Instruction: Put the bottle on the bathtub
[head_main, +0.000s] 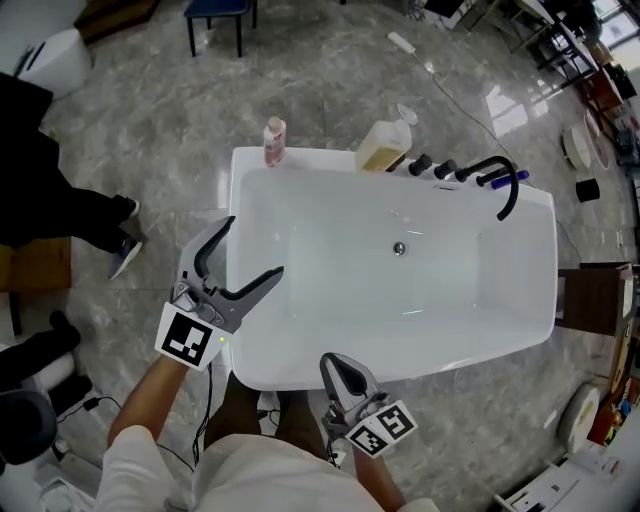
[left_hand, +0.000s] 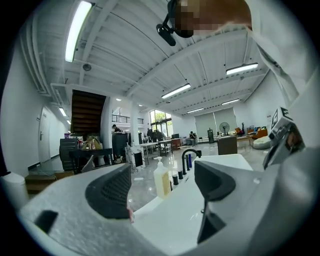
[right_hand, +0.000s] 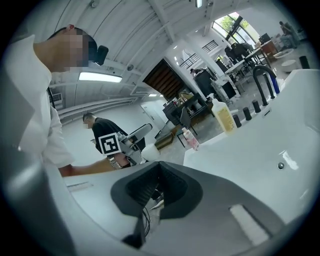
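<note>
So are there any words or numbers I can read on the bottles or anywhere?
None can be read.
The small pink bottle: its label is too small and blurred to read.
The pump bottle: no readable print.
The left gripper and right gripper: black-and-white square markers, patterns only, no letters.

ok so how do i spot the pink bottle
Find the white bathtub and follow its far rim to the left corner. The pink bottle stands there upright. It is smaller than the yellow pump bottle to its right and has a white cap.
</note>
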